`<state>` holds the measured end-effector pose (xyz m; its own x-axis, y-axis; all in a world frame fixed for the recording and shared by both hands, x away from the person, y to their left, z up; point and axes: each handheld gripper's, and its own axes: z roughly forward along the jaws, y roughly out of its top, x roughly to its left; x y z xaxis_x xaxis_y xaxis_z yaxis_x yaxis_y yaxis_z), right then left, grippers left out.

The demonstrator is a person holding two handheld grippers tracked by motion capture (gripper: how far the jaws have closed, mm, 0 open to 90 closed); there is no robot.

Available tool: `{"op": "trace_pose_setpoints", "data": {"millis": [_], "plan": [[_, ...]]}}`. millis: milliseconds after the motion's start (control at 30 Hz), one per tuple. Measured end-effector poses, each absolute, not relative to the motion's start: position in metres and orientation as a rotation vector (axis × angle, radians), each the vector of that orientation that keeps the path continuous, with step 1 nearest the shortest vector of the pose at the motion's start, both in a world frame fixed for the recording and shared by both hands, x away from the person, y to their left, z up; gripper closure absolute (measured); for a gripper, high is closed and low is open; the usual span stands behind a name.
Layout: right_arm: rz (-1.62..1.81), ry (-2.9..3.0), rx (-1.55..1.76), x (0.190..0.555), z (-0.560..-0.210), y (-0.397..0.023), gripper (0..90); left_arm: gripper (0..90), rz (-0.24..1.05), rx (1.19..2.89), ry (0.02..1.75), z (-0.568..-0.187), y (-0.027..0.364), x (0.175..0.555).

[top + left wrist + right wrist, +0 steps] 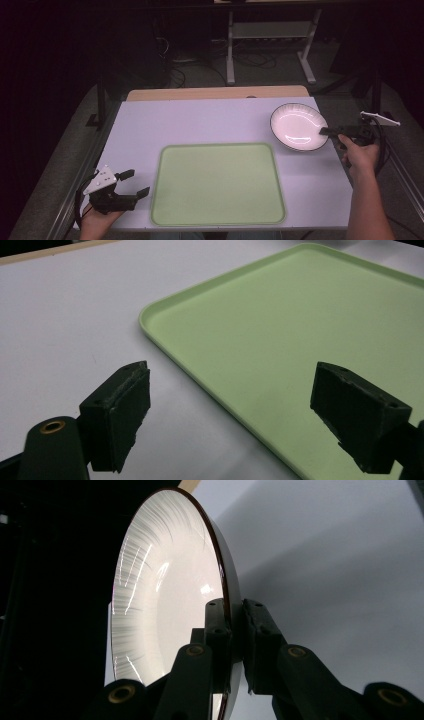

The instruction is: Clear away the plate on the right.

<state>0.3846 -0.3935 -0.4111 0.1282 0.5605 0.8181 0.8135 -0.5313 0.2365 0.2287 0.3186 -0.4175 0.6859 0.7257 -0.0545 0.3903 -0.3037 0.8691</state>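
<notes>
1. The left gripper (136, 182) sits low at the near left, held from beneath by the left hand (96, 218), its jaws spread wide with nothing between them.
2. The right gripper (325, 131) points leftward, held by the right hand (361, 154), whose forearm comes up from the bottom edge.
3. Its jaws are pinched close together, clamped on a thin rim.

No legible text, labels, brands, numbers or signs found on the plate (298, 126), the tray (218, 184) or the tabletop (200, 122).
</notes>
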Motion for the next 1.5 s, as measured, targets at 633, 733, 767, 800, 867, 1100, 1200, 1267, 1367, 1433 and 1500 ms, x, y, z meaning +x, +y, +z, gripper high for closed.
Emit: {"op": "trace_pose_setpoints", "data": {"millis": [633, 733, 767, 800, 867, 1100, 1200, 1267, 1367, 1433, 1500], "plan": [[-1.444, -1.404, -2.052, 0.365, -0.377, -0.394, 81.8, 16.0, 0.434, 1.915, 0.879, -0.417, 0.321, 0.228], [-1.451, -1.413, -2.021, 0.360, -0.374, -0.394, 81.8, 16.0, 0.436, 1.919, 0.874, -0.417, 0.321, 0.228], [-1.457, -1.415, -2.012, 0.358, -0.374, -0.394, 81.8, 16.0, 0.437, 1.916, 0.875, -0.417, 0.321, 0.227], [-1.463, -1.415, -2.005, 0.356, -0.374, -0.393, 81.9, 16.0, 0.435, 1.913, 0.877, -0.417, 0.321, 0.228], [-1.464, -1.419, -1.991, 0.352, -0.375, -0.391, 81.9, 16.0, 0.433, 1.911, 0.881, -0.417, 0.322, 0.228], [-1.417, -1.493, -1.955, 0.341, -0.374, -0.382, 81.8, 16.0, 0.436, 1.908, 0.881, -0.417, 0.323, 0.227], [-1.415, -1.523, -1.927, 0.336, -0.373, -0.377, 81.7, 16.0, 0.437, 1.907, 0.880, -0.417, 0.322, 0.228], [-1.413, -1.538, -1.906, 0.332, -0.372, -0.374, 81.7, 16.0, 0.437, 1.908, 0.880, -0.417, 0.322, 0.227], [-1.411, -1.557, -1.877, 0.328, -0.371, -0.368, 81.7, 16.0, 0.437, 1.909, 0.880, -0.416, 0.323, 0.227], [-1.412, -1.567, -1.862, 0.325, -0.370, -0.363, 81.5, 16.0, 0.437, 1.907, 0.881, -0.416, 0.322, 0.227], [-1.416, -1.562, -1.848, 0.322, -0.369, -0.359, 81.6, 16.0, 0.437, 1.908, 0.880, -0.416, 0.322, 0.227]]}}
